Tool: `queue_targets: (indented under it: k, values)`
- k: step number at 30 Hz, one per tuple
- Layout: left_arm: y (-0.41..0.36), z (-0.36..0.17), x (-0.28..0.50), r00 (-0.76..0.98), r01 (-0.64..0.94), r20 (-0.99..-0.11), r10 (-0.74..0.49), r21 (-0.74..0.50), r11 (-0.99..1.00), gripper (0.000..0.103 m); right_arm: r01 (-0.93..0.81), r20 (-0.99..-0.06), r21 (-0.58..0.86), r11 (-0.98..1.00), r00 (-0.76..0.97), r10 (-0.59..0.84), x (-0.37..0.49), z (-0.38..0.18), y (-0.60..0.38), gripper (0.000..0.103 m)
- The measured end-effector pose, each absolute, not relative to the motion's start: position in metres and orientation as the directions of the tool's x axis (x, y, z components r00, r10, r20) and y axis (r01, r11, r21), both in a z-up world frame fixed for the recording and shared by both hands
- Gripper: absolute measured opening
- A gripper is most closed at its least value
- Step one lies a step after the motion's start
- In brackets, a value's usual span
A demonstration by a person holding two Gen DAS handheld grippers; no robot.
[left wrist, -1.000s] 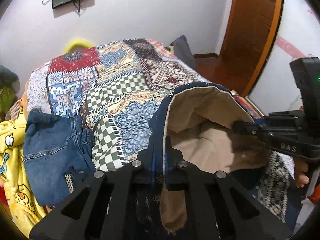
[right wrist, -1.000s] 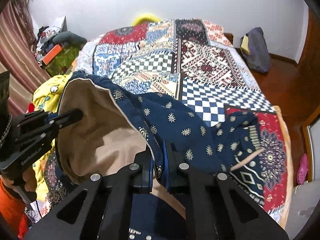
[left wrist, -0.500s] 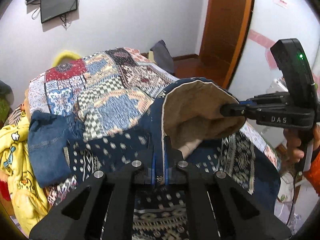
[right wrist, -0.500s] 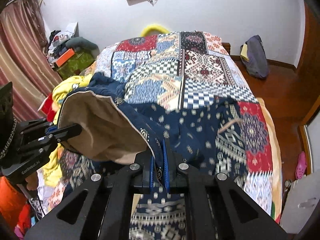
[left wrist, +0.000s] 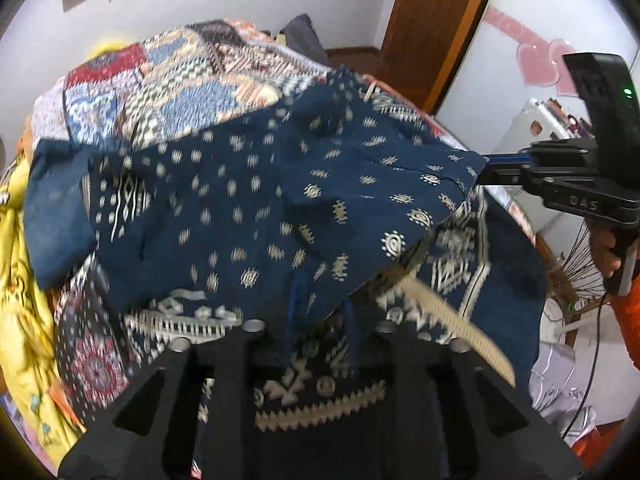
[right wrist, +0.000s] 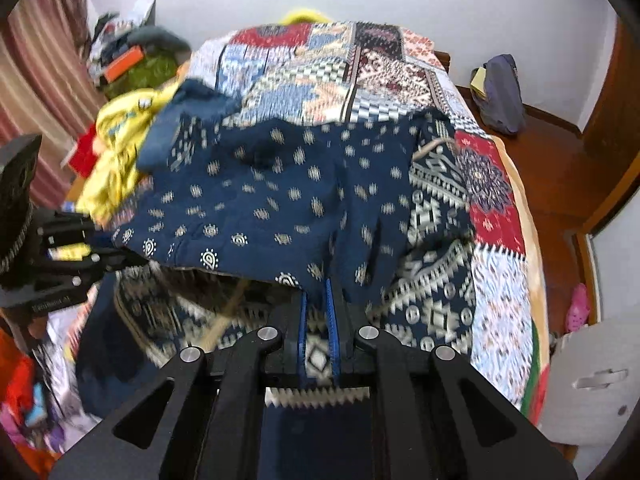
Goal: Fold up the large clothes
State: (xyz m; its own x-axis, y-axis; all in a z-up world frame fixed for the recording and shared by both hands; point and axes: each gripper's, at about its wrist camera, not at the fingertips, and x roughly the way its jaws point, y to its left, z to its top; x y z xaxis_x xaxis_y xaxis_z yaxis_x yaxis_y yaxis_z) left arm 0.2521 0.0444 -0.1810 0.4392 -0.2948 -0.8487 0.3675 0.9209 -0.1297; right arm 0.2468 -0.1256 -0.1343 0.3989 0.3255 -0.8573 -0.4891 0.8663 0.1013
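A large navy garment with a cream print (left wrist: 248,200) (right wrist: 280,192) lies folded over on the patchwork bed (left wrist: 180,80). Its upper layer is stretched between both grippers. In the left wrist view my left gripper (left wrist: 322,304) sits under the near hem. Its jaws are opening, and the hem hangs loosely over the gap without being pinched. My right gripper (right wrist: 316,284) is shut on the hem of the same layer. It also shows in the left wrist view as the right gripper (left wrist: 484,172) pinching the cloth's corner. A tan drawstring (left wrist: 452,320) dangles from the hem.
Blue jeans (left wrist: 52,208) and a yellow cloth (left wrist: 20,320) lie at the bed's left edge. Piled clothes (right wrist: 136,60) sit by the curtain. A dark bag (right wrist: 500,92) rests on the wooden floor by the wall, with a wooden door (left wrist: 432,20) nearby.
Both grippers carried the lifted layer over the garment; its tan lining no longer shows and the navy side faces up. The left jaws have widened.
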Motion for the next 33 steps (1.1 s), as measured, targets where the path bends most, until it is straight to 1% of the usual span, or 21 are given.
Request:
queue_targets:
  k: [1, 5, 8, 10, 11, 12, 13, 15, 18, 21, 24, 25, 26, 27, 28, 30, 33]
  values:
    - [0.046, -0.182, 0.249, 0.439, 0.360, -0.851, -0.289, -0.128, 0.924, 0.032, -0.492, -0.860, 0.075, 0.867, 0.408, 0.305, 0.242, -0.135, -0.126, 0.011]
    - [0.058, -0.180, 0.237, 0.451, 0.339, -0.850, -0.272, -0.119, 0.933, 0.033, -0.521, -0.859, 0.040, 0.853, 0.418, 0.296, 0.228, -0.133, -0.129, 0.014]
    - [0.072, -0.166, 0.233, 0.485, 0.313, -0.834, -0.263, -0.115, 0.943, 0.033, -0.515, -0.847, 0.049, 0.856, 0.432, 0.309, 0.227, -0.126, -0.135, 0.022]
    - [0.079, -0.156, 0.233, 0.512, 0.304, -0.820, -0.255, -0.105, 0.947, 0.037, -0.502, -0.833, 0.056, 0.863, 0.453, 0.318, 0.230, -0.121, -0.138, 0.033]
    - [0.082, -0.153, 0.235, 0.530, 0.295, -0.813, -0.243, -0.092, 0.951, 0.042, -0.493, -0.827, 0.059, 0.868, 0.462, 0.318, 0.233, -0.120, -0.138, 0.035]
    - [0.084, -0.150, 0.238, 0.546, 0.282, -0.807, -0.226, -0.078, 0.956, 0.045, -0.481, -0.821, 0.064, 0.875, 0.472, 0.320, 0.236, -0.120, -0.138, 0.041]
    - [0.086, -0.149, 0.242, 0.558, 0.269, -0.802, -0.212, -0.067, 0.961, 0.045, -0.468, -0.820, 0.066, 0.881, 0.478, 0.315, 0.240, -0.122, -0.137, 0.044]
    - [0.087, -0.153, 0.251, 0.561, 0.252, -0.802, -0.206, -0.072, 0.965, 0.045, -0.442, -0.826, 0.070, 0.894, 0.476, 0.300, 0.248, -0.129, -0.135, 0.049]
    - [0.090, -0.174, 0.265, 0.536, 0.205, -0.817, -0.212, -0.117, 0.972, 0.047, -0.415, -0.852, 0.085, 0.906, 0.441, 0.282, 0.261, -0.148, -0.131, 0.049]
    - [0.093, -0.199, 0.275, 0.504, 0.153, -0.842, -0.193, -0.133, 0.979, 0.047, -0.385, -0.891, 0.105, 0.917, 0.373, 0.259, 0.273, -0.177, -0.131, 0.049]
    - [0.102, -0.225, 0.278, 0.474, 0.103, -0.864, -0.167, -0.134, 0.986, 0.047, -0.355, -0.916, 0.094, 0.930, 0.334, 0.220, 0.281, -0.199, -0.136, 0.049]
    - [0.105, -0.233, 0.278, 0.466, 0.089, -0.871, -0.156, -0.130, 0.988, 0.047, -0.344, -0.924, 0.093, 0.934, 0.321, 0.210, 0.283, -0.206, -0.140, 0.049]
    - [0.109, -0.241, 0.278, 0.459, 0.081, -0.875, -0.153, -0.130, 0.988, 0.052, -0.337, -0.928, 0.102, 0.936, 0.308, 0.212, 0.285, -0.211, -0.143, 0.049]
    - [0.113, -0.244, 0.277, 0.461, 0.076, -0.874, -0.156, -0.137, 0.988, 0.059, -0.325, -0.929, 0.130, 0.937, 0.291, 0.230, 0.286, -0.215, -0.149, 0.050]
    - [0.117, -0.245, 0.276, 0.466, 0.067, -0.870, -0.164, -0.150, 0.986, 0.061, -0.315, -0.927, 0.157, 0.936, 0.279, 0.250, 0.288, -0.216, -0.153, 0.050]
    - [0.127, -0.243, 0.275, 0.465, 0.063, -0.865, -0.190, -0.182, 0.981, 0.062, -0.300, -0.923, 0.202, 0.932, 0.259, 0.283, 0.291, -0.213, -0.161, 0.050]
    - [0.137, -0.230, 0.277, 0.482, 0.078, -0.858, -0.180, -0.163, 0.984, 0.062, -0.292, -0.911, 0.196, 0.936, 0.298, 0.284, 0.297, -0.194, -0.170, 0.050]
